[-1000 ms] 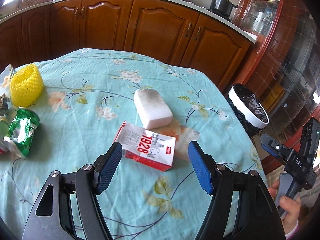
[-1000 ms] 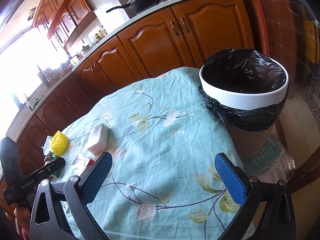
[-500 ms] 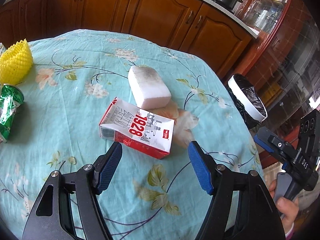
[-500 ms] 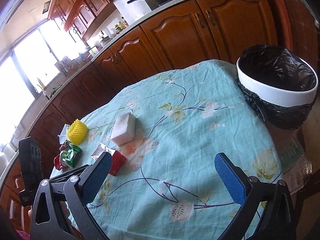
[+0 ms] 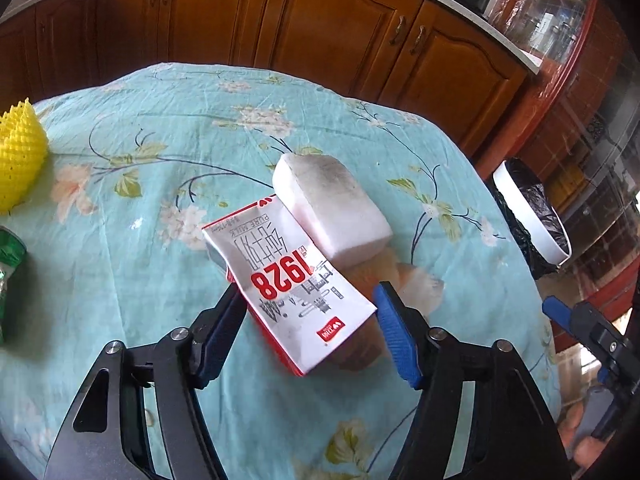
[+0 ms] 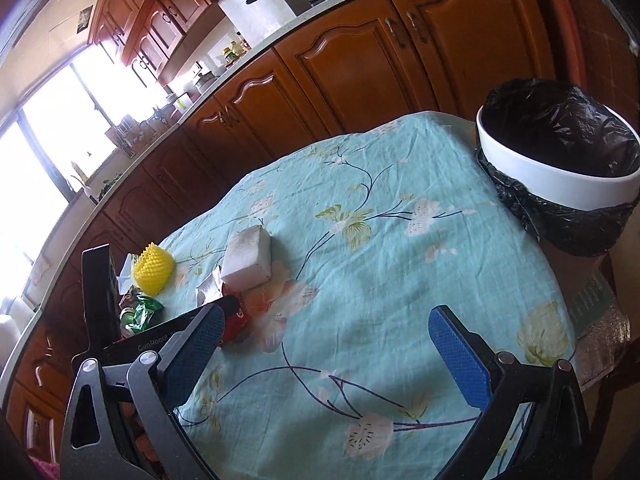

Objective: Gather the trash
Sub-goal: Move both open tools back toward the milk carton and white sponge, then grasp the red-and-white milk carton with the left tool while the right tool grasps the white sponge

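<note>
A white and red milk carton point(image 5: 296, 284) marked 1928 lies tilted on the teal floral tablecloth point(image 5: 160, 128), its near end raised between my left gripper's point(image 5: 306, 304) blue pads. The jaws are closing, and both pads touch the carton's sides. In the right wrist view the carton point(image 6: 234, 322) shows partly behind the left gripper's black body. My right gripper point(image 6: 324, 344) hovers open over bare cloth with nothing between its fingers. A white bin with a black liner point(image 6: 560, 176) stands at the table's right edge point(image 5: 528, 216).
A white foam block point(image 5: 332, 208) sits just beyond the carton. A yellow foam net point(image 5: 20, 160) and a green wrapper point(image 5: 8, 264) lie at the left. Wooden cabinets point(image 5: 320, 28) run behind the table. The cloth point(image 6: 400, 240) between block and bin is bare.
My left gripper came forward and down around the carton and narrowed. The carton turned lengthwise and tipped up. The right gripper swung left, so the bin slid to the frame's right.
</note>
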Motion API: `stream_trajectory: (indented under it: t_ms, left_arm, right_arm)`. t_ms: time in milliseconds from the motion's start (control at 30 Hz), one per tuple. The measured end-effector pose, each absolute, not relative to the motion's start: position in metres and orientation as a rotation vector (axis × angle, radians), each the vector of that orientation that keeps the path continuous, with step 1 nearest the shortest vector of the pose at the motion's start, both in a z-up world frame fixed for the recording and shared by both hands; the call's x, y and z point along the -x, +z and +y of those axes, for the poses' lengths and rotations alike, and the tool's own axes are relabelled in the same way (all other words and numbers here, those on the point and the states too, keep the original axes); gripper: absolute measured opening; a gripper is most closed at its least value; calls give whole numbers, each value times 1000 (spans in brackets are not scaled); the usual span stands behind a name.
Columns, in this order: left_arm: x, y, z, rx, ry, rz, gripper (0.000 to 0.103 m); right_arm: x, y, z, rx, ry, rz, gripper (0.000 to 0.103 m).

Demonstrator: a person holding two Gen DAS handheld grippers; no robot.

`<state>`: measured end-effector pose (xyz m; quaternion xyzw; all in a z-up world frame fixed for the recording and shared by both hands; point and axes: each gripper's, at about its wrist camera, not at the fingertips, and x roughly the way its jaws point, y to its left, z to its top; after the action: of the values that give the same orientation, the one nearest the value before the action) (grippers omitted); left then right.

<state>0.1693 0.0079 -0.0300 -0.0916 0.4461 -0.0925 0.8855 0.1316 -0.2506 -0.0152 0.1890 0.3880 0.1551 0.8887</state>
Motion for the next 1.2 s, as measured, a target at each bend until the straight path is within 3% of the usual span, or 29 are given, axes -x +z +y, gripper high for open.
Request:
stream_trajectory:
  t_ms: [33, 133, 400, 533, 700, 767, 800, 867, 1200]
  left_arm:
    - [-168, -29, 11, 168, -193, 924, 54]
    - [-161, -28, 24, 109, -207, 921, 51]
    - [-148, -22, 62, 107, -196, 919, 51]
    - [-149, -22, 69, 118, -177, 914, 58]
    - [-153, -28, 70, 129, -171, 919, 60]
    - [-155, -31, 69, 129, -171, 919, 59]
    - [-156, -32, 67, 126, -167, 921, 57]
    - [-156, -33, 64, 122, -165, 918, 51]
    - [-153, -18, 35, 106, -236, 885, 50]
  right_arm:
    - [-134, -15, -248, -385, 328, 806, 101]
    - [-145, -17, -238, -361, 355, 815, 96]
    - [-186, -27, -183, -261, 448, 877, 79]
    - [-207, -34, -148, -205, 483, 906, 78]
    - [-229, -44, -113, -112, 501, 940, 78]
    - [-236, -51, -107, -85, 500, 961, 72]
    - [-239, -55, -105, -75, 498, 975, 59]
    - [-239, -57, -107, -85, 507, 974, 51]
    - [-213, -30, -167, -197, 440, 883, 50]
